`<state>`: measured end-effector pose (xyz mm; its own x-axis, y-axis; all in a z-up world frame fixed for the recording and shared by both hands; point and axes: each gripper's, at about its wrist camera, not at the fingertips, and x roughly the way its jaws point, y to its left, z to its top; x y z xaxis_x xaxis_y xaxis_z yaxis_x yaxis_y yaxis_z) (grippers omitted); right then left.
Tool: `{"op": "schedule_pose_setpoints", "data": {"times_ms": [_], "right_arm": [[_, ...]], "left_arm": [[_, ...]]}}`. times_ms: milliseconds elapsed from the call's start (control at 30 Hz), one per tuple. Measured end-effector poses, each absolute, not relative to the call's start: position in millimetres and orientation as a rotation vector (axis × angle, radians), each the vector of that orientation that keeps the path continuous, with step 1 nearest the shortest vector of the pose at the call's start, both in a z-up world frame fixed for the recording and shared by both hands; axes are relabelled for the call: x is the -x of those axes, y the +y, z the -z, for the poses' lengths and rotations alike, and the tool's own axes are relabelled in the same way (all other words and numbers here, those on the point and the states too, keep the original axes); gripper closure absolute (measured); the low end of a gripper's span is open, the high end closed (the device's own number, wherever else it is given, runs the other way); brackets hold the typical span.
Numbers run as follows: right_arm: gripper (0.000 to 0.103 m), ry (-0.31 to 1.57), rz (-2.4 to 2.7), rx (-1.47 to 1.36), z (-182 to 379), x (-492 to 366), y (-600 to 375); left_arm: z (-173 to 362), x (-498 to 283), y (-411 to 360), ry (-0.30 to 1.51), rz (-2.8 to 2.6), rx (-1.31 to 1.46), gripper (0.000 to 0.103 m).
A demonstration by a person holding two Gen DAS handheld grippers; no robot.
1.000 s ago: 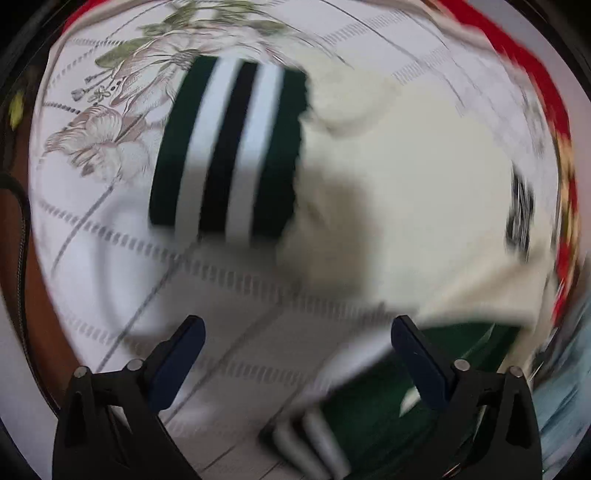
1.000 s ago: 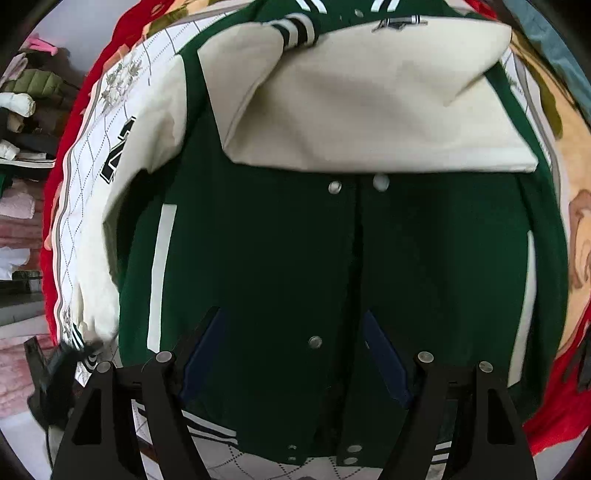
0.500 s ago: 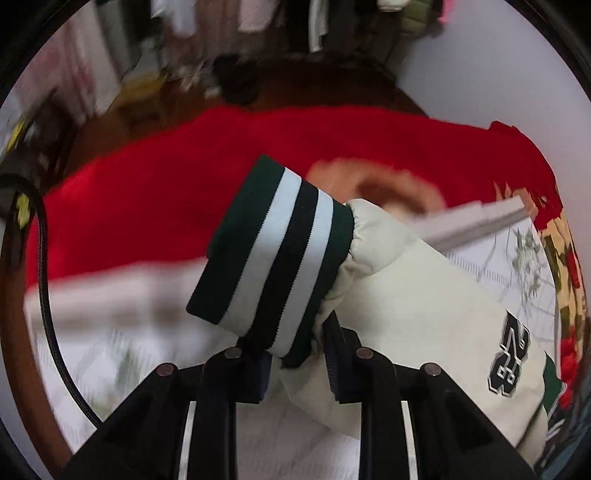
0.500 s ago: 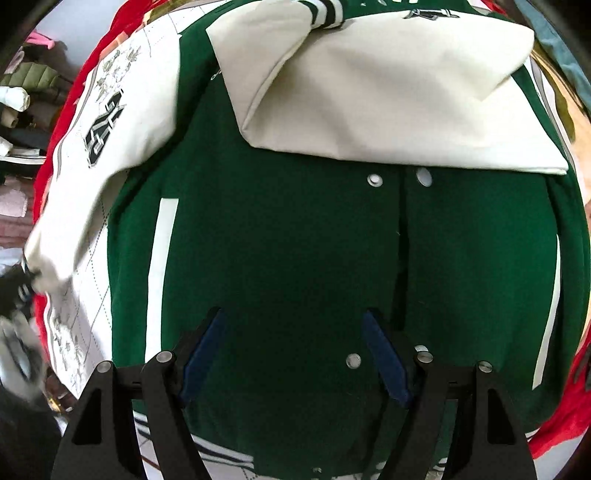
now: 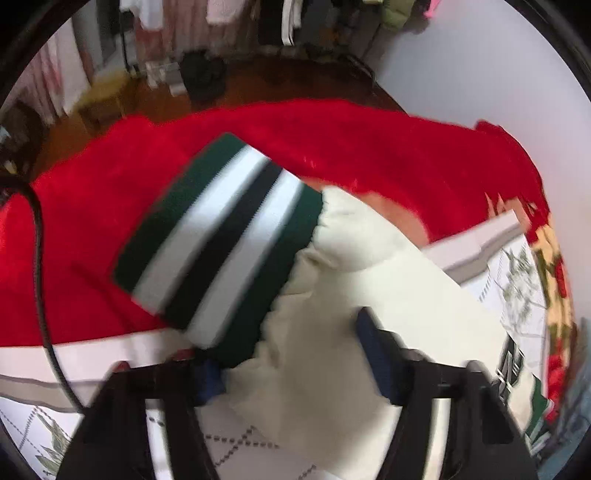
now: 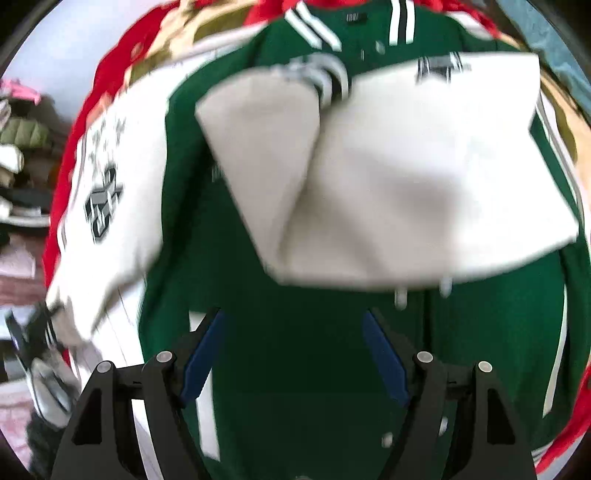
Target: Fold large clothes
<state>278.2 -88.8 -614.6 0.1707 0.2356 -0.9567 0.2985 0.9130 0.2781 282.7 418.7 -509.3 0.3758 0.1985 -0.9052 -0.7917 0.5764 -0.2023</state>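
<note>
Softly ribbed striped cuff (image 5: 218, 243) ends puffy cream sleeve (image 5: 369, 295).

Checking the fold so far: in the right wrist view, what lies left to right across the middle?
Red blanket → unfolded cream sleeve with number patch → green jacket body → cream sleeve folded across the chest.

Domestic bedroom. A bed carries a red fleece blanket (image 5: 332, 140) and a floral quilted bedspread (image 5: 517, 269); beyond it lie a wooden floor (image 5: 258, 85), garments hanging along the far wall (image 5: 221, 11), and stacked folded clothes (image 6: 22, 147).
</note>
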Motion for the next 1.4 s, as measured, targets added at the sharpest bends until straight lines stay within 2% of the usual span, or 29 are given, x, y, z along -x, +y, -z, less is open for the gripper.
{"op": "schedule_pose_setpoints", "data": {"times_ms": [33,233,267,300,333,367,400,500,600,633,667,733,800,867,933,967,1033,1100,1267,1400], "right_arm": [[0.025,1.405,0.057,-0.463,611.2,-294.6,-91.3],[0.025,1.369,0.113,-0.586,620.8,-369.9,-119.1],[0.030,1.383,0.119,-0.596,627.5,-377.1,-119.5],[0.053,1.388,0.109,-0.622,637.1,-385.7,-118.2],[0.065,1.400,0.095,-0.632,643.1,-394.2,-113.3],[0.080,1.408,0.107,-0.608,647.9,-401.7,-106.0],[0.089,1.387,0.123,-0.585,644.7,-403.7,-103.6],[0.094,1.298,0.198,-0.523,615.7,-400.9,-103.0],[0.095,1.147,0.299,-0.391,566.4,-396.3,-102.2],[0.095,1.099,0.327,-0.344,551.8,-396.3,-99.5],[0.095,1.047,0.362,-0.292,535.1,-399.1,-93.9],[0.095,1.018,0.369,-0.203,524.6,-410.9,-75.0],[0.095,1.050,0.327,-0.084,533.9,-428.5,-43.4],[0.094,1.178,0.220,0.036,564.8,-450.4,-1.1],[0.085,1.332,0.081,0.028,600.0,-456.7,26.6],[0.076,1.380,0.017,-0.014,610.4,-454.7,33.2],[0.070,1.373,-0.042,-0.096,605.6,-444.1,26.9],[0.062,1.348,-0.122,-0.237,589.9,-427.3,4.0],[0.062,1.334,-0.089,-0.553,564.4,-363.8,-95.5],[0.062,1.335,0.220,-0.807,569.7,-292.5,-227.4]], "left_arm": [[507.6,-279.6,418.1,0.971,-0.717,0.704,0.085],[490.8,-302.7,435.6,0.938,-0.689,0.640,0.087],[488.0,-303.8,436.2,0.941,-0.677,0.624,0.087],[486.0,-302.1,437.8,0.944,-0.670,0.617,0.087],[486.2,-299.7,440.6,0.957,-0.663,0.606,0.086],[488.5,-301.0,440.1,0.975,-0.664,0.592,0.081],[491.5,-305.3,440.5,0.994,-0.668,0.577,0.080],[499.9,-311.1,441.2,1.038,-0.644,0.544,0.080],[502.5,-316.6,438.2,1.044,-0.626,0.520,0.073],[502.6,-316.4,438.1,1.043,-0.623,0.515,0.061],[501.9,-314.5,438.7,1.038,-0.622,0.512,0.037],[498.9,-314.6,438.7,1.018,-0.622,0.514,0.018],[494.9,-314.0,437.3,1.005,-0.629,0.510,0.018],[489.0,-312.4,435.4,1.003,-0.640,0.499,0.018],[478.6,-310.4,430.9,0.993,-0.636,0.492,0.018],[471.5,-309.2,428.5,0.986,-0.641,0.476,0.018],[455.7,-306.5,422.8,0.967,-0.641,0.442,0.017],[437.9,-304.4,413.2,0.956,-0.645,0.394,0.017],[409.7,-313.9,360.1,1.007,-0.572,0.358,0.017],[406.8,-345.7,264.8,1.112,-0.358,0.330,0.017]]}}
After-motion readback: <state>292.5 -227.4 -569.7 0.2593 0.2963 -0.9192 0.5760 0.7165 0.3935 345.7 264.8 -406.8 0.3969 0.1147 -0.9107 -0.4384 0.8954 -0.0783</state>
